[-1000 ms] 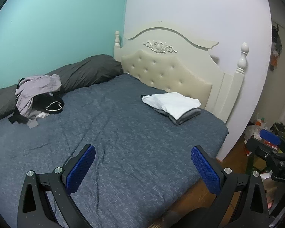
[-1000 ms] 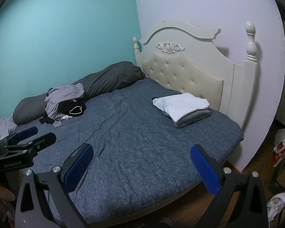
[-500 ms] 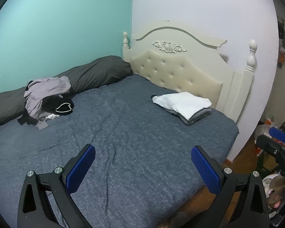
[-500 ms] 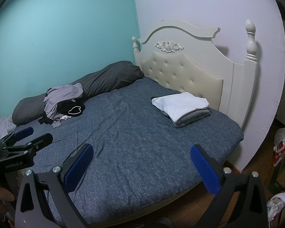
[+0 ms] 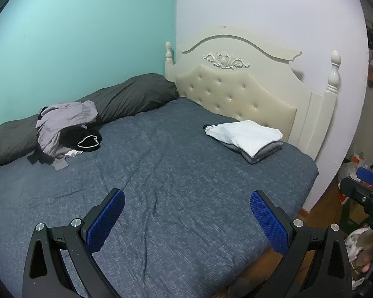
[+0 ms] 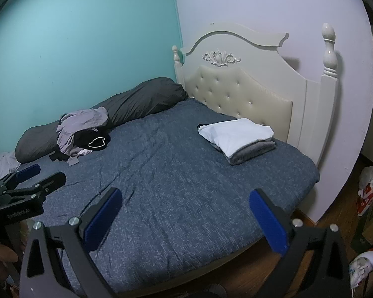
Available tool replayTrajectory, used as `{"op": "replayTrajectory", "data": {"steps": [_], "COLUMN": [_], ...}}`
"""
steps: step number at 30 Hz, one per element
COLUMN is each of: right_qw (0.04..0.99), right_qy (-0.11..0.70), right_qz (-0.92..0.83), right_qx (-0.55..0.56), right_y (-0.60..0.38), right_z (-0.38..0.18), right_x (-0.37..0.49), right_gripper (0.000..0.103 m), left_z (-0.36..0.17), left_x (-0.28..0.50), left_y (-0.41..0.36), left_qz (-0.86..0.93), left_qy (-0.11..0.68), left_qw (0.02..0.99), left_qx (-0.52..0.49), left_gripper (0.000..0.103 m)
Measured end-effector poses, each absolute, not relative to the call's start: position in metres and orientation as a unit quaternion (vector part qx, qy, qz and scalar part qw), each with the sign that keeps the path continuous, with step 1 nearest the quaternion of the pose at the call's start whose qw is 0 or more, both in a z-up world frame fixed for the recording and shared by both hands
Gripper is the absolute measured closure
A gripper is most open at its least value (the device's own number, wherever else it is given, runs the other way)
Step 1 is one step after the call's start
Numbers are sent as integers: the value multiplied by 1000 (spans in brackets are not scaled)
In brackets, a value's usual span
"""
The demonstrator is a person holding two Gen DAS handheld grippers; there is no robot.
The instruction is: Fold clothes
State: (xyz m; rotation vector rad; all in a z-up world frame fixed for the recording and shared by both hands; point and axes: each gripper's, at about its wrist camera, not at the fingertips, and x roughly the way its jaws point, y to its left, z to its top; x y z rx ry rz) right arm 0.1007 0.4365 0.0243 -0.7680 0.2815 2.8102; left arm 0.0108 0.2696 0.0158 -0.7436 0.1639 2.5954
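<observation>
A heap of unfolded clothes point(image 5: 64, 129) point(image 6: 83, 130), lilac-grey on top with black pieces under it, lies at the far left of the bed. A folded stack point(image 5: 246, 137) point(image 6: 238, 139), white on grey, rests near the headboard. My left gripper point(image 5: 186, 219) hangs open over the near part of the blue bedspread point(image 5: 176, 173), nothing between its blue pads. My right gripper point(image 6: 185, 217) is open too, above the bed's near edge, holding nothing. The left gripper also shows at the left edge of the right wrist view, and the right gripper at the right edge of the left wrist view.
A long dark grey bolster point(image 5: 126, 99) runs along the teal wall. The cream tufted headboard point(image 5: 236, 94) stands at the back right. Wooden floor with bags, boxes and a shoe point(image 6: 365, 265) lies right of the bed. A pale cloth point(image 6: 3, 164) sits at the far left.
The left wrist view has swung rightward-to-left so the bed and headboard shifted right in frame. The right gripper has barely moved. Both stay open.
</observation>
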Motion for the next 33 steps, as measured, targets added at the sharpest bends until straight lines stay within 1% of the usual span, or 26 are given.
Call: {"op": "replayTrajectory", "data": {"steps": [33], "right_qw": [107], "right_qy": [95], "right_qz": [955], "right_qx": [-262], "right_y": [435], "right_z": [22], "right_x": [99], "right_gripper": [0], "left_z": [15], "left_x": [7], "left_y": [268], "left_qz": [935], "left_qy": [54], "left_qw": [222], "left_qx": [-270], "left_gripper": [0]}}
